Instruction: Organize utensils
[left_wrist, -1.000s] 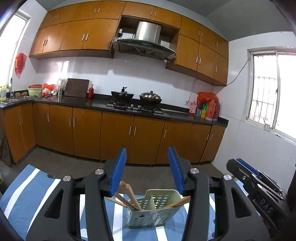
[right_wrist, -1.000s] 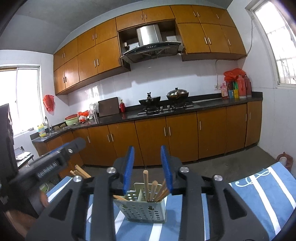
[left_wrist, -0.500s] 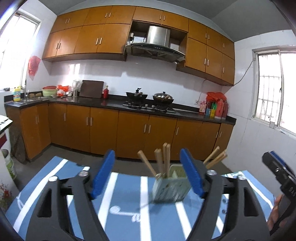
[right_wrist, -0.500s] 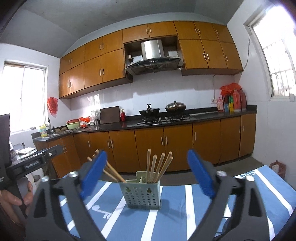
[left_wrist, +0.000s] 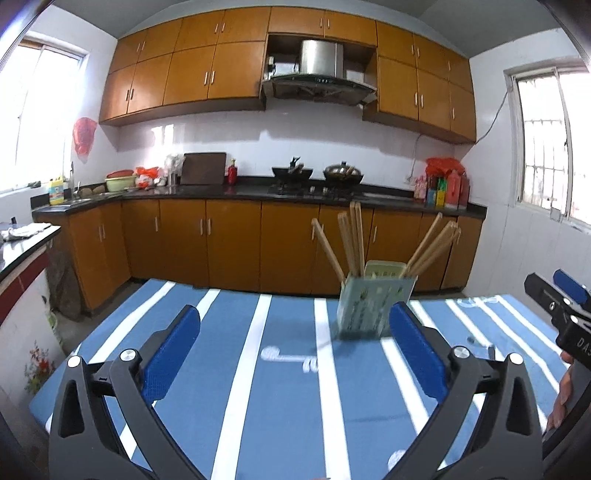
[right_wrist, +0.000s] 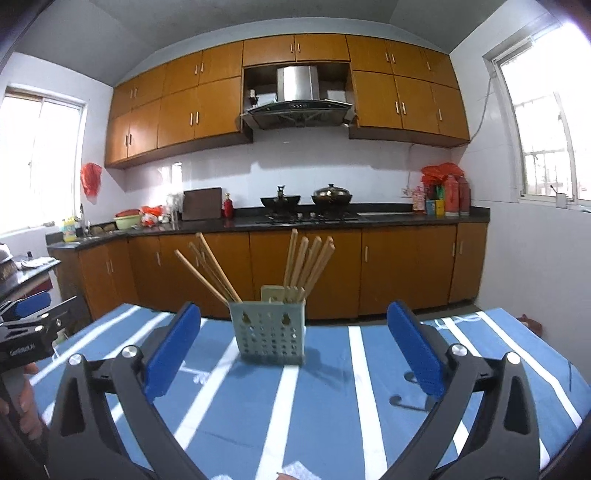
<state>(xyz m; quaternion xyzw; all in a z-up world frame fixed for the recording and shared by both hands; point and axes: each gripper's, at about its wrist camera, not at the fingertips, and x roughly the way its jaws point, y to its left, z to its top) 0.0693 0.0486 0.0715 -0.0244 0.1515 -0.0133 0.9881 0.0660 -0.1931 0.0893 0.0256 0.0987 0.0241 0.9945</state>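
Left wrist view: left hand-held gripper (left_wrist: 293, 343) jaws just opened wide, empty, utensil holder (left_wrist: 373, 301) with chopsticks (left_wrist: 352, 240) upright on striped table (left_wrist: 236, 332) beyond; right wrist view: right hand-held gripper (right_wrist: 293, 343) likewise just opened wide, empty, holder ahead.

Left gripper (left_wrist: 293, 354) frame: black angular plastic arms with triangular cut-outs.
Left gripper fingers (left_wrist: 171, 354): flat blue textured pads.
Left gripper screws: round silver heads at the joints.
Right gripper (right_wrist: 291, 352) frame: same black arms, same silver screws.
Right gripper fingers (right_wrist: 415, 352): blue textured pads.
Markings: white lettering on each black body, partly cut off.
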